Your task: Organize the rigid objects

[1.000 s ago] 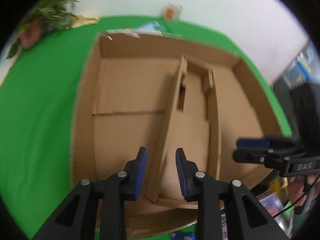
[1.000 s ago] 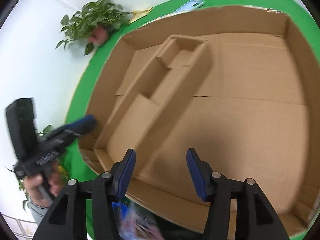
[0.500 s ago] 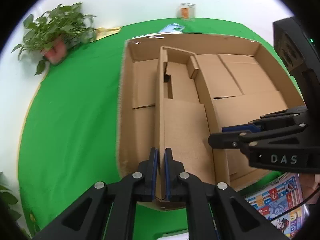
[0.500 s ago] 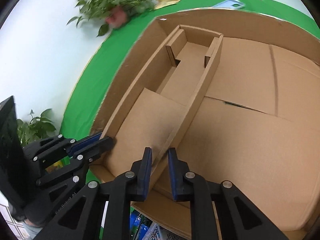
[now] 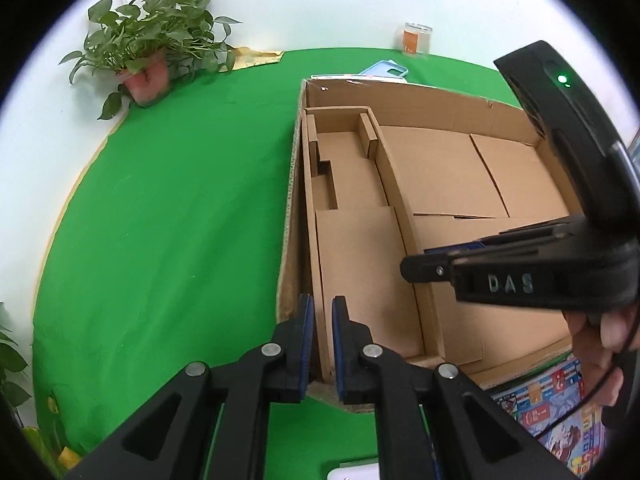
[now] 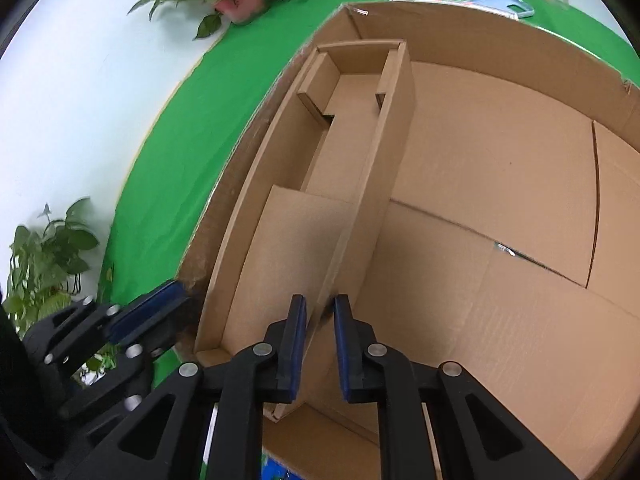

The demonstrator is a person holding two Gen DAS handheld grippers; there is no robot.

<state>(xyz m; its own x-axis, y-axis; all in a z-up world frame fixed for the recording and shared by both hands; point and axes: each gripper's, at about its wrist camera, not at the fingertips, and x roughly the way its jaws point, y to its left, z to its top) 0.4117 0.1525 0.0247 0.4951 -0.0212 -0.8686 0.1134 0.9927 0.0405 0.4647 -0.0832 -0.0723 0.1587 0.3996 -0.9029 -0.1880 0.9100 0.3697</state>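
- Large shallow brown cardboard box (image 5: 460, 96), open at the top, resting on a green cloth-covered table (image 5: 180, 216).
- Narrow brown cardboard divider insert (image 5: 352, 240), a long tray with two upright side walls, lying inside the box against its left wall.
- Left gripper (image 5: 320, 344), black with blue pads, jaws narrow and clamped on the insert's left side wall at its near end. The jaws have opened by a trace in the last half second, the wall still between the pads.
- Right gripper (image 6: 320, 344), same build, jaws narrow and clamped on the insert's right side wall (image 6: 360, 208) near its near end.
- A person's hand (image 5: 600, 352) grasping the right gripper's handle, at the right edge of the left wrist view.
- Potted green plant in a pink pot (image 5: 148, 64) at the far left edge of the table.
- Light blue phone case (image 5: 384, 70) just beyond the box's far wall.
- Clear jar with an orange label (image 5: 416, 38), farther back by the white wall.
- Colourful printed board (image 5: 548, 408) near the box's near right corner.
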